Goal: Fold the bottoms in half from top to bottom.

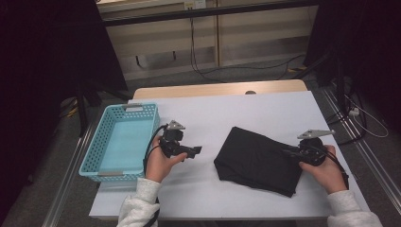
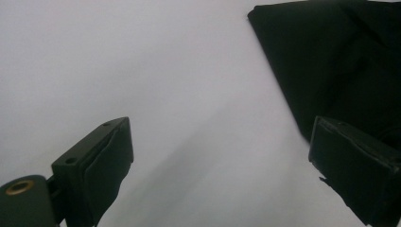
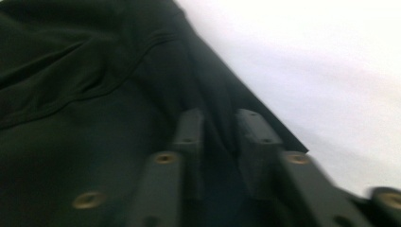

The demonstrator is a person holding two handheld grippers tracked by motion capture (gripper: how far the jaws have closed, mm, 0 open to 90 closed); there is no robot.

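**Folded black garment on a white table, a handheld gripper at each side**

A wide white table top (image 1: 227,113) takes up the middle of the high view, with a pale wooden edge at its far side. On its right half lies a folded black cloth garment (image 1: 257,161), a flat, roughly four-sided bundle. Its long axis runs diagonally, from a corner pointing toward the far left of the table to a corner pointing toward the person's near right. A stitched seam curves across its surface in the right gripper view. No label, brand or writing can be read on it.

At the table's left edge sits a light blue perforated plastic basket (image 1: 92,151), rectangular, its long side running away from the person.

The left gripper (image 1: 191,152), held in the person's left hand (image 1: 158,163) between the basket and the garment, points right toward the cloth, well apart from it. Its jaws stand wide open, with bare table between them.

The right gripper (image 1: 287,152), held in the right hand (image 1: 326,170), lies at the garment's right edge and points left over the cloth. Its jaws stand a narrow gap apart just above the fabric; whether they pinch any of it cannot be told.
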